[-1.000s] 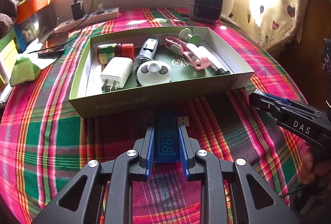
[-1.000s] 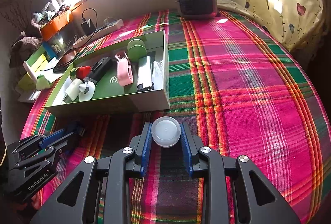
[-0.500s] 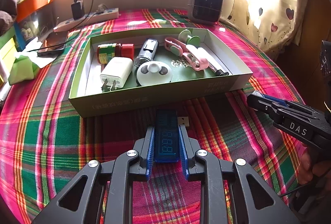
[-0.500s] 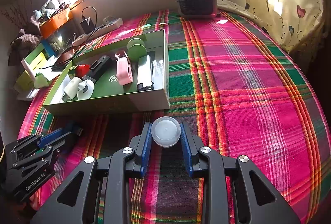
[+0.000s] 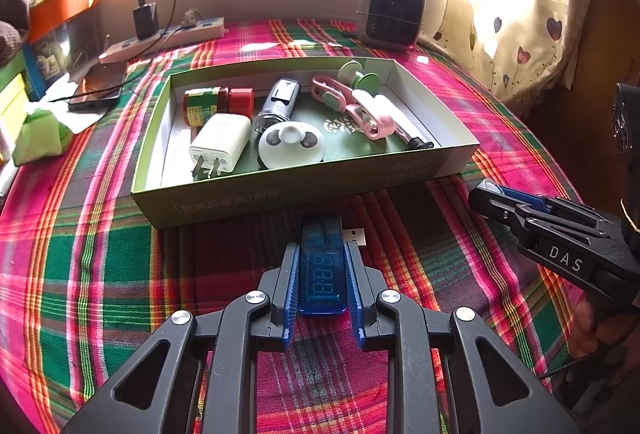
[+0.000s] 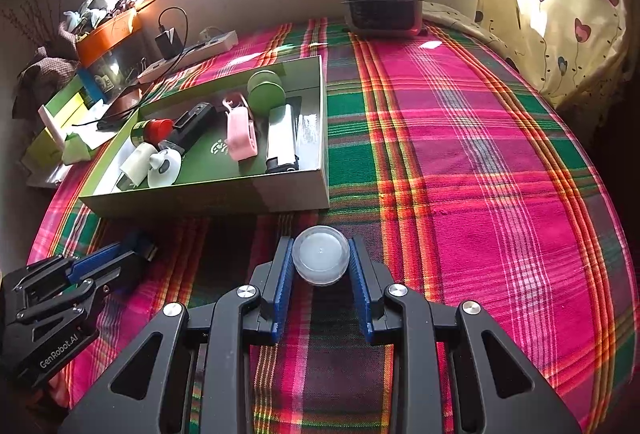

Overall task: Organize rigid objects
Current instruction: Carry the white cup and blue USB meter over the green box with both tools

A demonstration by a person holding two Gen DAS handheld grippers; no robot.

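Green cardboard tray (image 5: 280, 193) sits mid-bed on the plaid cloth (image 6: 460, 161), already holding a white plug charger (image 5: 220, 143), a red-capped jar (image 5: 216, 101), a panda-face disc (image 5: 290, 145), pink clips (image 5: 360, 109) and a dark cylinder (image 5: 278, 103). Left gripper (image 5: 322, 270) is clamped on the blue USB meter (image 5: 322, 266), pads on its long flat sides, its metal plug sticking out to the right near the tip; the meter sits just short of the tray's near wall. Right gripper (image 6: 320, 260) is closed on a small round clear jar (image 6: 320, 260), pads on opposite sides of the curved wall, also just short of the tray. Handling judgement: both items look light, stiff plastic. The meter's flat sides give a secure hold. The jar is smooth and round, so it may roll or slip if the pinch sits off its widest line; hold across the middle. Surface: the cloth appears soft, so things set down may tilt. Room: bright window behind, a small heater (image 5: 390, 11) at the far edge, power strip (image 5: 168, 37) and clutter to the left, heart-print curtain (image 6: 560, 5) on the right.
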